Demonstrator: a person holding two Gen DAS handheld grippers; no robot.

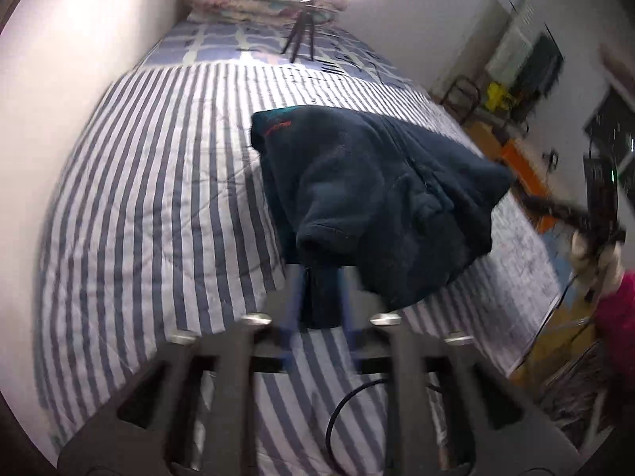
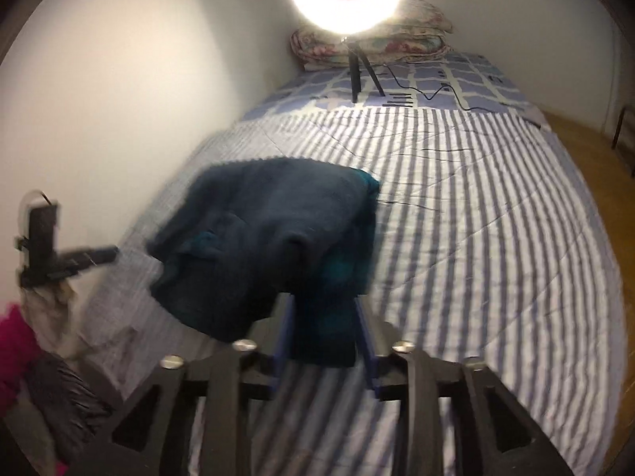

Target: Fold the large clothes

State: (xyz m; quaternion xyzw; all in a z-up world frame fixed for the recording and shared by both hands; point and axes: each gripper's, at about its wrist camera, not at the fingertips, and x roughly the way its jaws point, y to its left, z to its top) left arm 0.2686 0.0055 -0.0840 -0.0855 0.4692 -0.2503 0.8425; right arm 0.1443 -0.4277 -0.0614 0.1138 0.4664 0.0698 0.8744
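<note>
Both jaws part-open around dark fleece (image 1: 369,182).

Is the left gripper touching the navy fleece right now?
Cannot tell: in the left wrist view the navy fleece lies between the left gripper fingers, but blur hides contact.

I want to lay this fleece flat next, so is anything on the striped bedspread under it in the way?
Nothing visible: the striped bedspread around the dark fleece garment is bare. The ring light tripod and its cable stand farther off, near the pillows.
</note>
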